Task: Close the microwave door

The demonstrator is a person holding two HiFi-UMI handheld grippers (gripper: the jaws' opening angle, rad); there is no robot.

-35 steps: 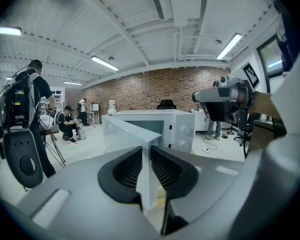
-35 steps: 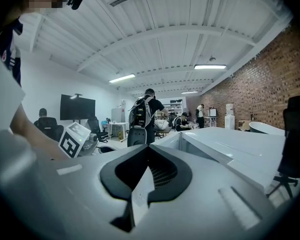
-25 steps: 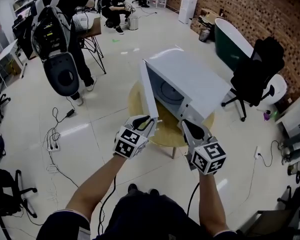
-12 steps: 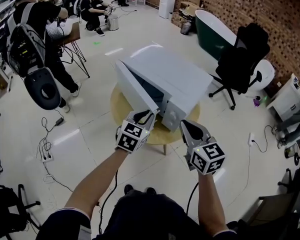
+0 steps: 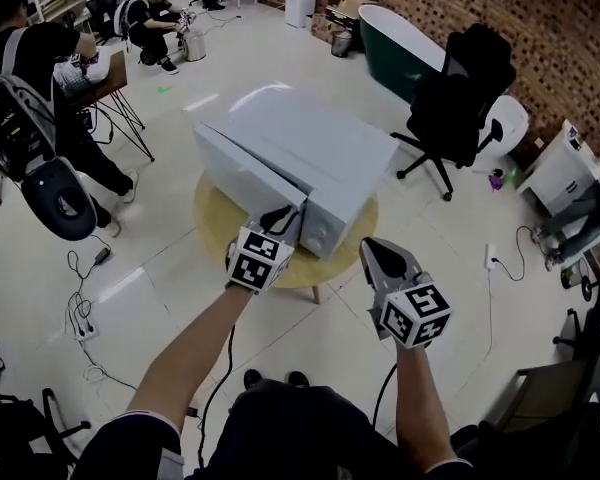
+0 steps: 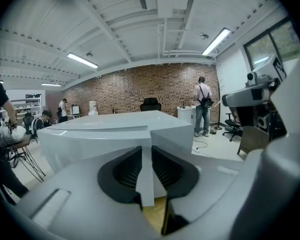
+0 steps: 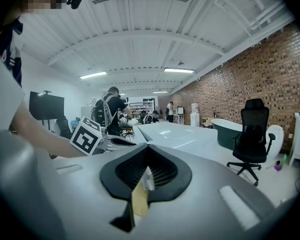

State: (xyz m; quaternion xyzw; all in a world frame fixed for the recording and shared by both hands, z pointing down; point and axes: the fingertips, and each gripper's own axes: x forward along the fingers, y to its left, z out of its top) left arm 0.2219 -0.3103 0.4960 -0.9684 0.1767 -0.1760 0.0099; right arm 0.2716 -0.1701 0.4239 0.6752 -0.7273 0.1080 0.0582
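1. At the far left a person [image 5: 25, 78] with a backpack stands on the floor, well apart from my work.
2. My left gripper [image 5: 278, 220] is at the near end of the microwave door [image 5: 245, 168], by the front corner. Its fingers [image 6: 122, 171] are a little spread. The white edge of the door shows in the narrow slit between them, but I cannot tell if the pads touch it.
3. The microwave [image 5: 310, 143] stands on the round wooden surface [image 5: 215, 233] in the middle of the head view. Its door lies almost flat against the front.
4. My right gripper [image 5: 378, 252] hangs in the air just beside the surface, apart from the microwave. Its fingers [image 7: 165, 171] are pressed together at the tips and hold nothing.
5. At the right, behind the microwave, I see a black office chair [image 5: 455, 88] and a dark green tub [image 5: 400, 43].
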